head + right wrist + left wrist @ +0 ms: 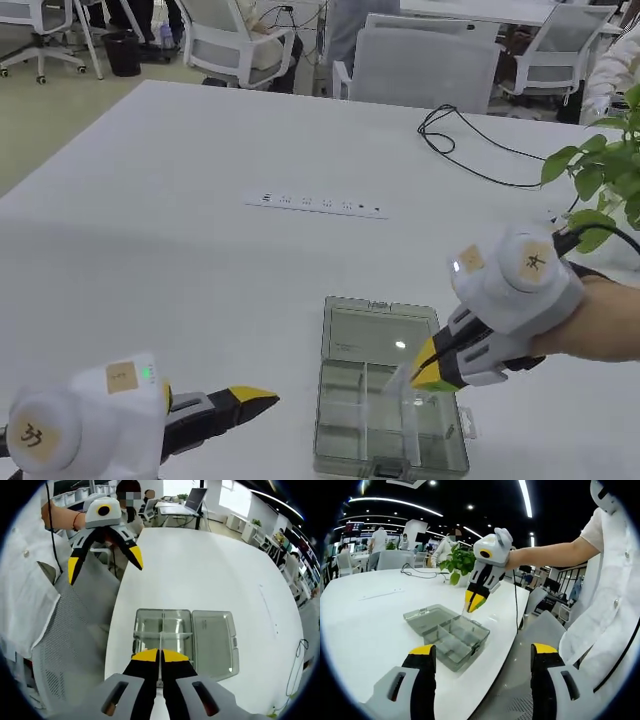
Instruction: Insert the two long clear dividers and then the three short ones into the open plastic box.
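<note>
Clear box, one divider, two tongs

One left claw, one right claw, one box, one held divider, one cable.

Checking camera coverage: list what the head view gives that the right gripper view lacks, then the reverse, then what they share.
Head view: the right gripper from outside, with its white body and the hand holding it.
Right gripper view: the left gripper head-on, its fingers spread open, beside a grey mesh chair and a white shirt.
Both: the open box, with the right gripper shut on a clear divider over it.
</note>
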`<control>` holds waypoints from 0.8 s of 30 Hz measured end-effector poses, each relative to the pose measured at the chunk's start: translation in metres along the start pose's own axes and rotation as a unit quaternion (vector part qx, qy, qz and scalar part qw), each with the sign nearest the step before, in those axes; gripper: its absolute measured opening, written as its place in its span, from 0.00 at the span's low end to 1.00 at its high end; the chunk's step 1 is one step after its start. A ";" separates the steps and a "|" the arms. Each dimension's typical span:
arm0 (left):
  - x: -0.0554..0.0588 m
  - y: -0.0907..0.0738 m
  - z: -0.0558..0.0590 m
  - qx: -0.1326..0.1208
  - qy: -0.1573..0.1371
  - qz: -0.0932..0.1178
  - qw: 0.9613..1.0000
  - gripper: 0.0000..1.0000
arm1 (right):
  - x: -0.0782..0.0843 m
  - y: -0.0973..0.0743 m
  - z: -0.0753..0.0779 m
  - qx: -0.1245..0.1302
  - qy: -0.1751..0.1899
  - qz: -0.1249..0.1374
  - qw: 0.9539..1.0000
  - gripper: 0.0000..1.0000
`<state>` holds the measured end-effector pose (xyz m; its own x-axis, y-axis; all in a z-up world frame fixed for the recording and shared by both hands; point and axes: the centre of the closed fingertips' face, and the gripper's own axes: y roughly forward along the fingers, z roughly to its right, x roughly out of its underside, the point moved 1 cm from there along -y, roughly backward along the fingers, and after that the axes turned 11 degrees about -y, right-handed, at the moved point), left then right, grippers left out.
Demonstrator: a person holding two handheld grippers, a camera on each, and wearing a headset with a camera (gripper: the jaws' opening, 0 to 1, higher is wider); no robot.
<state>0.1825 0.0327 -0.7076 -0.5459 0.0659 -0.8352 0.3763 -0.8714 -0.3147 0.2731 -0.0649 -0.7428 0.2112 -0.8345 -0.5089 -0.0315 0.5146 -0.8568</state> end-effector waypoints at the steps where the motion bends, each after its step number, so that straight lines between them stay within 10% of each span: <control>1: 0.000 0.000 0.000 0.000 -0.002 0.000 1.000 0.77 | 0.001 0.002 0.000 -0.001 0.002 -0.001 1.000 0.03; 24: -0.003 0.000 -0.001 0.001 -0.007 0.008 1.000 0.76 | 0.009 0.020 0.003 0.000 0.043 0.016 0.999 0.02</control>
<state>0.1852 0.0329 -0.7053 -0.5502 0.0457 -0.8338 0.3840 -0.8728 -0.3013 0.2776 -0.0617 -0.7645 0.1257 -0.8315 -0.5412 -0.0364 0.5413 -0.8401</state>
